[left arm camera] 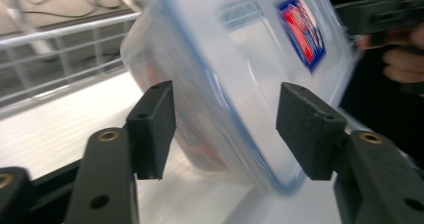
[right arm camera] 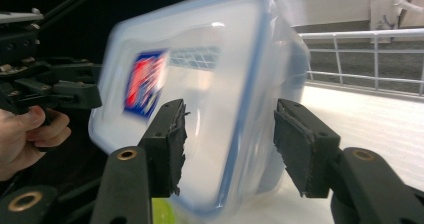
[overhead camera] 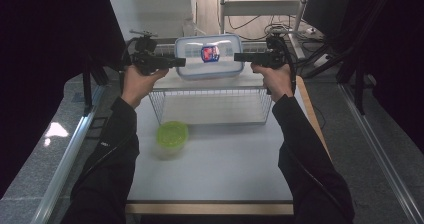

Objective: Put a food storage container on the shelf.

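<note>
A clear plastic container (overhead camera: pixel 209 57) with a blue-rimmed lid and a red-and-blue label (overhead camera: pixel 210 53) sits at the far side of the white desk (overhead camera: pixel 225 159), on or just above the top of a white wire basket (overhead camera: pixel 212 105); from the high view it is hard to tell whether it rests there or is lifted. The left hand-held gripper (overhead camera: pixel 179 62) points in at the container's left end and the right hand-held gripper (overhead camera: pixel 239 57) at its right end, each held in a dark-sleeved hand.

In the left gripper view the container (left arm camera: pixel 240 74) stands tilted between the two black jaws of that hand-held gripper (left arm camera: pixel 227 126). The jaws are spread, with the blue lid edge running down through the gap; neither pad plainly presses the plastic. The other hand-held gripper shows at the upper right, at the container's far end.

In the right gripper view the container (right arm camera: pixel 200 99) (somewhat blurred) also stands between the spread jaws of the right hand-held gripper (right arm camera: pixel 227 149), its lid rim passing through the gap, and contact with the pads cannot be made out.

A smaller round tub with a green lid (overhead camera: pixel 172 138) stands on the desk in front of the basket, near its left corner, well apart from both hand-held grippers.
</note>
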The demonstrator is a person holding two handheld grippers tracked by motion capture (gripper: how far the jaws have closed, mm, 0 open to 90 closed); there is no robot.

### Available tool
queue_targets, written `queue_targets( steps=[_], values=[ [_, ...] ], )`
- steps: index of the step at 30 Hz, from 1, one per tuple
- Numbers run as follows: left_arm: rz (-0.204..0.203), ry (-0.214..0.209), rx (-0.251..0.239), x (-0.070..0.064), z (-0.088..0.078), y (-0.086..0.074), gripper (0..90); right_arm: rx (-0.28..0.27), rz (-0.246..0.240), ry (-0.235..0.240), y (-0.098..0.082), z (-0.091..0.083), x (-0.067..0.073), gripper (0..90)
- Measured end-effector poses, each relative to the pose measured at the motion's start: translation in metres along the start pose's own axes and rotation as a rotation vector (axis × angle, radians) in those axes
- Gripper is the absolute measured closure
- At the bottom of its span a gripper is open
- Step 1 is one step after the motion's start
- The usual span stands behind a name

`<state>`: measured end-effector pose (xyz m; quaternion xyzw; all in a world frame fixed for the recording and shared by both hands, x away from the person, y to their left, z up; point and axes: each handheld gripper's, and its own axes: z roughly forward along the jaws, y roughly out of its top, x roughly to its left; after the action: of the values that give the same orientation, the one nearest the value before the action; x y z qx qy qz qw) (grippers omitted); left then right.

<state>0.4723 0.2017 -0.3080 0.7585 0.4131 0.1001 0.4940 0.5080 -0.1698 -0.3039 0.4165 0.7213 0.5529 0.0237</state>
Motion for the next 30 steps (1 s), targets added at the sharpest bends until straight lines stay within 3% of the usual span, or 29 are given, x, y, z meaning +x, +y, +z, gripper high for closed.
queue_targets(
  steps=[2, 4, 7, 11, 15, 19, 20, 23, 30],
  values=[
    [-0.009, 0.001, -0.028, 0.002, 0.001, 0.001, 40.2, 0.007, -0.022, -0.030, -0.001, 0.001, 0.001, 46.1],
    [-0.001, 0.012, -0.009, 0.001, 0.003, 0.002, 39.9, 0.012, -0.019, -0.026, -0.001, 0.001, 0.001, 47.2],
    [0.055, 0.051, -0.021, -0.004, 0.002, -0.001, 37.3, 0.011, -0.038, -0.045, -0.002, 0.000, 0.002, 47.4],
    [0.093, 0.059, -0.063, -0.014, -0.007, -0.006, 40.1, -0.015, -0.081, -0.072, -0.004, -0.008, 0.005, 50.9],
    [0.103, 0.032, -0.098, -0.021, -0.020, -0.017, 55.0, -0.037, -0.111, -0.055, -0.011, -0.021, 0.011, 66.8],
    [0.111, -0.017, -0.065, -0.023, -0.018, -0.035, 75.5, -0.034, -0.186, -0.079, -0.023, -0.023, 0.019, 83.2],
    [0.116, -0.019, -0.051, -0.023, -0.015, -0.038, 81.3, -0.008, -0.211, -0.078, -0.029, -0.019, 0.021, 86.9],
    [0.111, -0.021, -0.036, -0.020, -0.005, -0.045, 85.1, 0.033, -0.236, -0.080, -0.036, -0.009, 0.022, 89.8],
    [0.059, 0.005, -0.044, -0.010, 0.012, -0.044, 86.0, 0.066, -0.244, -0.086, -0.041, 0.012, 0.019, 89.8]
  ],
)
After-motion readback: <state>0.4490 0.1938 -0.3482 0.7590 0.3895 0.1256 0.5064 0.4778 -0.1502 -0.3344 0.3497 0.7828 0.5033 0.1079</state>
